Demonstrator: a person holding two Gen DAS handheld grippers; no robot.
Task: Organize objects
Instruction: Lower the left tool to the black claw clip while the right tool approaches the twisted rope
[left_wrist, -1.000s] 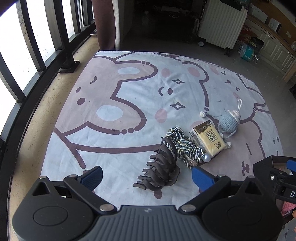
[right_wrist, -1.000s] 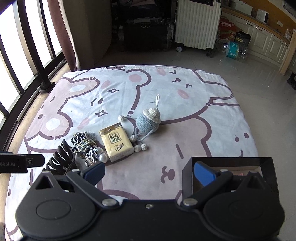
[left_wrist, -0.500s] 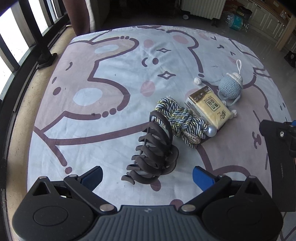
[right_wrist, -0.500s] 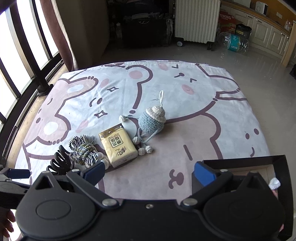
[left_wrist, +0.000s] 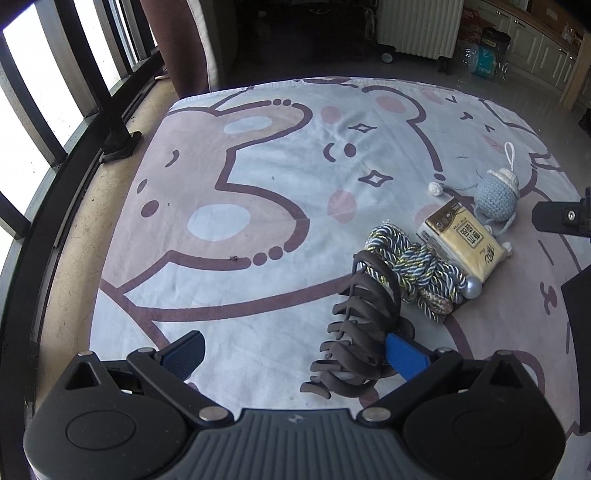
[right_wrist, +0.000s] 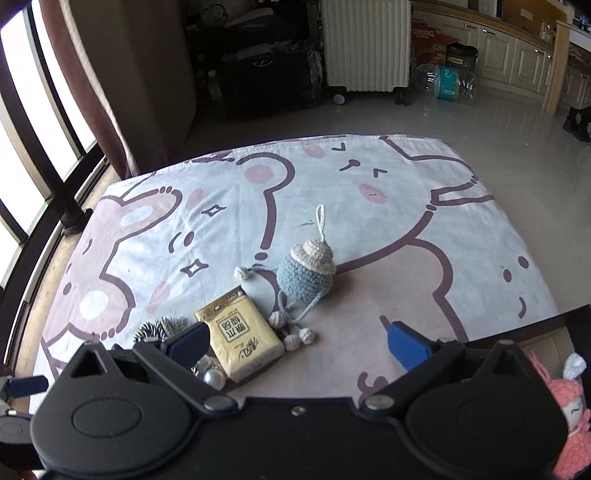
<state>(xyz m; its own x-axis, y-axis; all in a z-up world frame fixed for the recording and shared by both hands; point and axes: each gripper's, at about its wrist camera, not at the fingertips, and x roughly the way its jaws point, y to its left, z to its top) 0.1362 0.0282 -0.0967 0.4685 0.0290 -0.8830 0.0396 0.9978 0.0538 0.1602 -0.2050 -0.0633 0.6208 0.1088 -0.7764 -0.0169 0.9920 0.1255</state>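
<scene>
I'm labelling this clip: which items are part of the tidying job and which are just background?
Job:
hair clip
twisted rope
tissue pack
blue crochet toy
black box
pink doll
left claw, open

Background:
cartoon blanket
radiator
curtain
water bottles

Both fisheye views look forward and down over the cartoon-print mat (left_wrist: 258, 206) toward the white radiator (right_wrist: 365, 44). The left wrist view sits low and close, left of the tissue pack (left_wrist: 461, 236). The right wrist view stands higher, just behind that pack (right_wrist: 240, 339); both share it.
</scene>
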